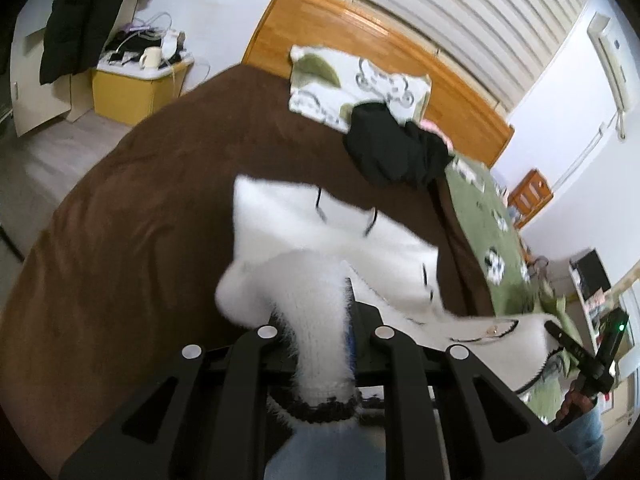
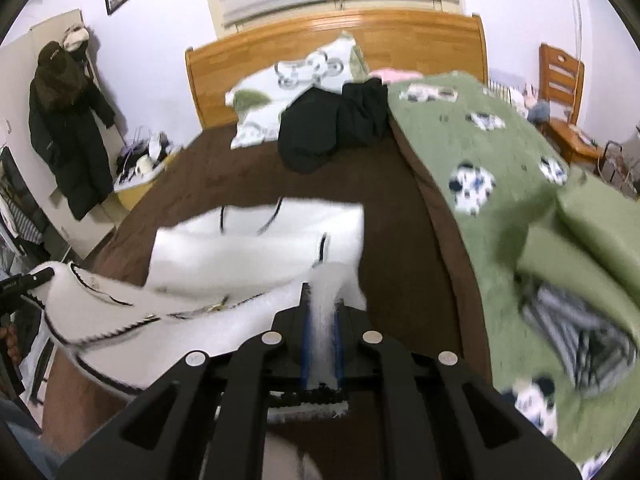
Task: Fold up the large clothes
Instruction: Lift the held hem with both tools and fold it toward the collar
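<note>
Left wrist view: your left gripper (image 1: 316, 320) is clamped on a fold of the white fuzzy cardigan (image 1: 320, 232), which lies on the brown bedspread (image 1: 140, 220) below the black garment (image 1: 394, 148).

Right wrist view: your right gripper (image 2: 320, 316) pinches the cardigan's black-trimmed edge, left of the green quilt (image 2: 500, 160).

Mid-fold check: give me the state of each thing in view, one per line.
left gripper: shut on white garment
right gripper: shut on white garment
white garment: partly lifted, far part lying on brown bedspread
black clothing: crumpled near pillow
green blanket: bunched
</note>
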Available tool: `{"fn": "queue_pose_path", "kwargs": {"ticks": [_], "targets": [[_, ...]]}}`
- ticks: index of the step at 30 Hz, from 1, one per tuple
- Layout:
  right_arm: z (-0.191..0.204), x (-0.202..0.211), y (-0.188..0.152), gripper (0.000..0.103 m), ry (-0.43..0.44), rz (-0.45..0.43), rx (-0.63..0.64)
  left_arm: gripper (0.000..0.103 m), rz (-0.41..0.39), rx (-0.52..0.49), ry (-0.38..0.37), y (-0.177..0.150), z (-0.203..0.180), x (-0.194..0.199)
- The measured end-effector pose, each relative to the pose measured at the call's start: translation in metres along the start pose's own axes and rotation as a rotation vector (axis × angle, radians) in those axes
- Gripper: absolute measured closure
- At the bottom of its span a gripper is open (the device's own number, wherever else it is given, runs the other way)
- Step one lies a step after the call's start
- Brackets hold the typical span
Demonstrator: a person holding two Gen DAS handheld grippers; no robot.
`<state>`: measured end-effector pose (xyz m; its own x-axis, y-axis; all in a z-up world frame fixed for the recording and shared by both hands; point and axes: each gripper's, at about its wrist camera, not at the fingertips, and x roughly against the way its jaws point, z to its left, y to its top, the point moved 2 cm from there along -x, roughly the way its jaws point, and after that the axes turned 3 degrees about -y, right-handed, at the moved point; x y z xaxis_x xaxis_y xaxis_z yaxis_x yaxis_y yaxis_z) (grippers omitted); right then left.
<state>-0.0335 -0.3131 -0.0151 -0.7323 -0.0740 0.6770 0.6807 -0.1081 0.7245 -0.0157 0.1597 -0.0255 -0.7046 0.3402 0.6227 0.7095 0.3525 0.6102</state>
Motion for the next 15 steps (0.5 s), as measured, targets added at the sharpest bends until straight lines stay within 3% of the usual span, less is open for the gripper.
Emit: {"fn": "queue_pose_path", "kwargs": {"ticks": [7,15], "targets": [[-0.018,-0.072,0.048,0.094,0.013,-0.074,-0.083,0.085,-0.068,0.02,0.013,0.051,0.013,-0.071],[-0.017,-0.189,0.095,0.094,-0.007,-0.011,-0.005,0.085,-0.028,0.013,0.052,0.095,0.039,-0.175]]}}
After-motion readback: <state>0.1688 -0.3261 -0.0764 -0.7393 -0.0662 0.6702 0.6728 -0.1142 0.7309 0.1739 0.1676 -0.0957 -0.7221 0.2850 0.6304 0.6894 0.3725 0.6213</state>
